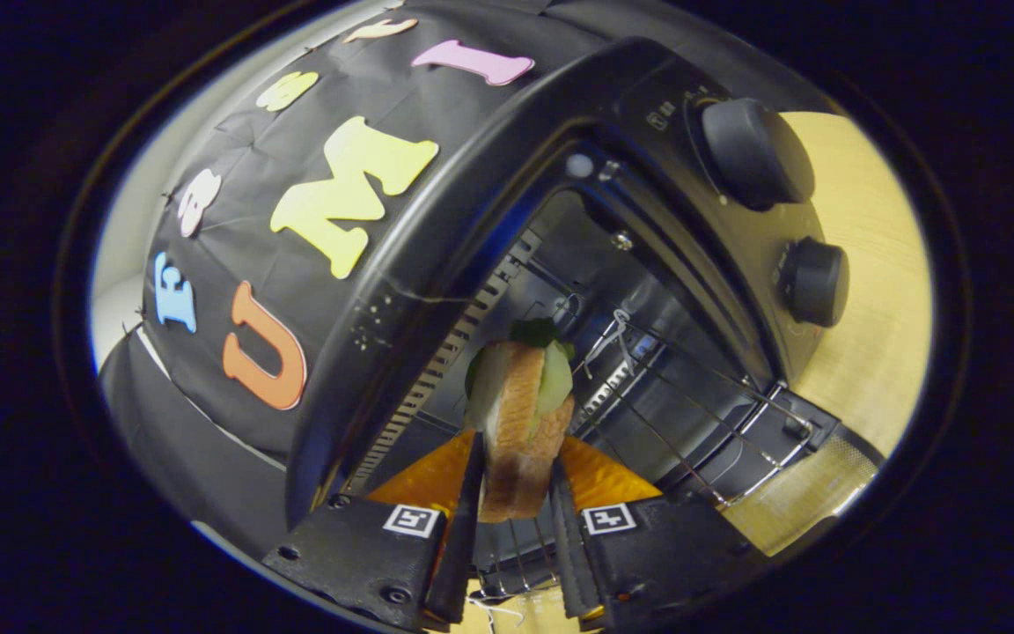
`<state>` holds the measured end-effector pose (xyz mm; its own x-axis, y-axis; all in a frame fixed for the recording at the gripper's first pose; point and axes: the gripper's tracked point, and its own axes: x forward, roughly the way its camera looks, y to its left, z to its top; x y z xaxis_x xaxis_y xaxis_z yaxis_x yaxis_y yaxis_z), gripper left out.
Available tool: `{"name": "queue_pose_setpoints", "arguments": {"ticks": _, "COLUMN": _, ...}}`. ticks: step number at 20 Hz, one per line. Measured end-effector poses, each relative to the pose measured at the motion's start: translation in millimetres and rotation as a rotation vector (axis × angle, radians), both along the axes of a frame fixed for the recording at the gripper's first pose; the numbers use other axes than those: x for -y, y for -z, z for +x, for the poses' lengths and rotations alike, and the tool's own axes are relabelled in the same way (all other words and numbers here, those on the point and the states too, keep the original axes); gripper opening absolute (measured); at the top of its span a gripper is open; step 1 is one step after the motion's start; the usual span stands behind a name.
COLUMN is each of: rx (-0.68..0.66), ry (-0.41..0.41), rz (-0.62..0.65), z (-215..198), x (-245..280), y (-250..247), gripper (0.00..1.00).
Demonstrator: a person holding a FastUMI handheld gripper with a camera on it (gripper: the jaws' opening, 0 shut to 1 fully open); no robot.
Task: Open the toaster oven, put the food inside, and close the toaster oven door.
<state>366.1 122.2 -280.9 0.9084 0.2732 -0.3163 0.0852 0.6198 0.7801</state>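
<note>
You have the toaster oven (560, 220) open and your tongs (514, 493) clamped on the sandwich (520, 414) at lower centre, poised at the oven mouth above the wire rack (692, 414), so placing it and closing the door remain.

The gripper (516, 493) clamps a sandwich (520, 423) between both fingers, bread and green filling showing; just beyond it gapes the open toaster oven (560, 150), its wire rack (692, 414) drawn outward; two black knobs (753, 154) sit on the front panel; wooden table (868, 291) beside.
</note>
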Motion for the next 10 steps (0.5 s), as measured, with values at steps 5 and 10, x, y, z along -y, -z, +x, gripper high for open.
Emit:
{"name": "queue_pose_setpoints", "arguments": {"ticks": 5, "rx": 0.028, "ry": -0.101, "rz": -0.256, "z": -6, "x": -16, "y": 2, "gripper": 0.65}}
{"name": "queue_pose_setpoints", "arguments": {"ticks": 10, "rx": 0.013, "ry": -0.174, "rz": -0.464, "z": -12, "x": -21, "y": 12, "gripper": 0.8}}
